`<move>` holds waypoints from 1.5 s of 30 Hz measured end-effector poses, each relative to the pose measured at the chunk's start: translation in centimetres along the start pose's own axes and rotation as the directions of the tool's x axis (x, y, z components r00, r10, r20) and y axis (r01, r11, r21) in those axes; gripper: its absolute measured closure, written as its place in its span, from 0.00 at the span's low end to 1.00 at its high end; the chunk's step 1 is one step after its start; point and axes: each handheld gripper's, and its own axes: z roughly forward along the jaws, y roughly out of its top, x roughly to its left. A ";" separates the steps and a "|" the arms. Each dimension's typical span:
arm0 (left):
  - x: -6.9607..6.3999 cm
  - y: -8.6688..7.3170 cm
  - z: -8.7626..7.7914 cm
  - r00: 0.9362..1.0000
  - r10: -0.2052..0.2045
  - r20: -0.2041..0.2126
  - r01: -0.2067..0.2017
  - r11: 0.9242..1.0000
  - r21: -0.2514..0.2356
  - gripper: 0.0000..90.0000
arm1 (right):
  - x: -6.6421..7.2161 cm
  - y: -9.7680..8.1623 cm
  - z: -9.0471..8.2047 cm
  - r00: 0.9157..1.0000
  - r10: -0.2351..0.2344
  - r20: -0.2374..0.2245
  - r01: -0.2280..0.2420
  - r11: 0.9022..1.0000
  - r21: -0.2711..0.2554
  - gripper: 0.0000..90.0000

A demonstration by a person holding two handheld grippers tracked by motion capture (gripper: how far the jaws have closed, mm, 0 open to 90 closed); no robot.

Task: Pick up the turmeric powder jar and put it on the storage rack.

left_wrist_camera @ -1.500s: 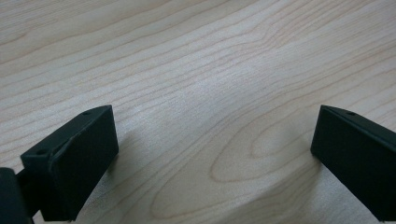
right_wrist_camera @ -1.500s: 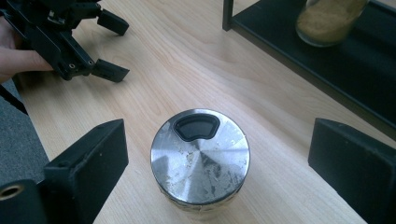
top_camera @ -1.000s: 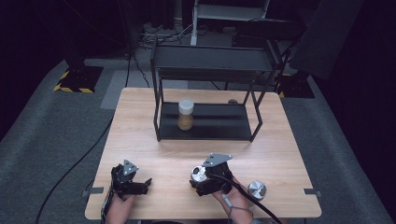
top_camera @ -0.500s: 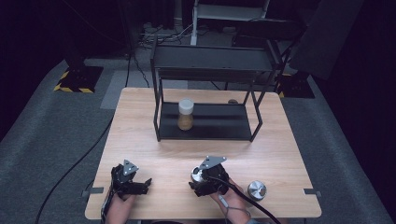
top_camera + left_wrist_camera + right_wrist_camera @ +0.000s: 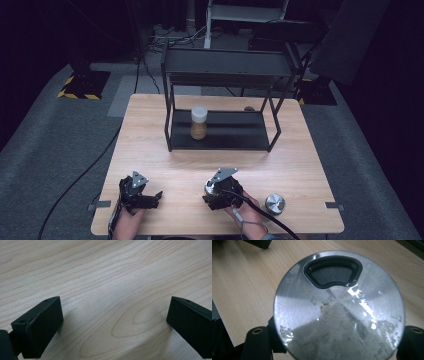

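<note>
my right claw [image 5: 214, 192] has just been closing and now grasps the round silver metal lid [image 5: 339, 307] near the desk's [image 5: 165, 125] front edge, left claw [image 5: 150, 199] released.

A black two-tier metal rack [image 5: 225, 95] stands at the far side of the light wooden table [image 5: 150, 125]. On its lower shelf sits a jar [image 5: 198, 123] with a white lid and brownish contents, upright, toward the left end. A small round metal cap [image 5: 275, 203] lies near the table's front right edge.
</note>
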 end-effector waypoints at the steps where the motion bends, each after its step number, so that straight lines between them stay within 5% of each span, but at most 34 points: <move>1: 0.0 0.0 0.0 1.000 0.000 0.000 0.000 1.000 0.000 0.00 | 0.1 0.1 0.0 1.000 -0.005 0.002 0.005 1.000 0.002 0.34; 11: 0.0 0.0 0.0 1.000 0.001 0.002 -0.001 1.000 0.000 0.00 | -0.3 0.5 -0.8 1.000 0.003 -0.007 -0.003 1.000 0.006 0.34; 22: 0.1 0.0 0.0 1.000 0.004 0.004 -0.004 1.000 0.001 0.00 | -1.2 1.7 -4.1 1.000 0.004 -0.019 -0.004 1.000 -0.014 0.34; 35: 0.2 0.1 0.1 1.000 0.008 0.006 -0.008 1.000 0.000 0.00 | -2.9 4.7 -8.8 1.000 -0.012 0.025 0.014 0.999 -0.051 0.34; 45: 0.2 0.1 0.1 1.000 0.007 0.005 -0.007 1.000 -0.001 0.00 | -5.0 7.3 -10.4 0.999 0.000 0.052 0.004 0.998 -0.061 0.34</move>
